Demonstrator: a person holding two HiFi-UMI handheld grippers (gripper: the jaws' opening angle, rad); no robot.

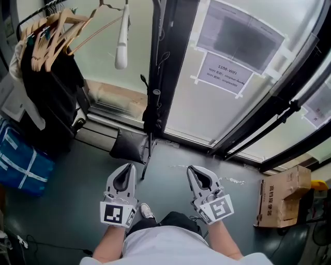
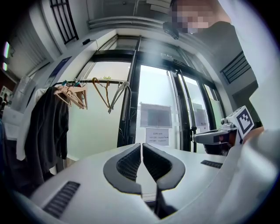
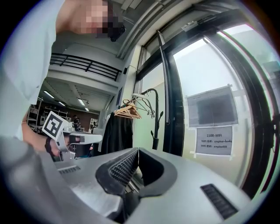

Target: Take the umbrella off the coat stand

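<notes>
2 grippers are held side by side over the grey floor [image 1: 67, 207], each carrying 1 marker cube [image 1: 118, 213]. The left gripper [image 1: 128, 168] has its 2 fingers [image 2: 127, 164] pressed together with nothing between them. The right gripper [image 1: 193, 170] likewise has its 2 fingers [image 3: 116, 168] closed tip to tip on nothing.

Just ahead of the left fingertips, 1 dark grey bag [image 1: 128, 147] lies on the floor. Farther ahead, between the lines of the 2 sets of fingertips and well apart from both, stands 1 black coat stand [image 1: 156, 62]. 1 black umbrella [image 1: 151, 118], folded, hangs low against its pole, as far as the head view lets me tell; neither gripper touches it.

Beyond the stand is the glass door [image 1: 196, 114] with 2 paper sheets [image 1: 225, 73] taped on it. Far left of the left fingers, 1 clothes rail [image 1: 33, 15] carries dark garments [image 1: 49, 93], a bunch of wooden hangers [image 1: 57, 31] too crowded to count, and 1 white hanger [image 1: 121, 44]. 1 blue bag [image 1: 20, 165] sits below it. Right of the right fingers stands 1 cardboard box [image 1: 282, 199].
</notes>
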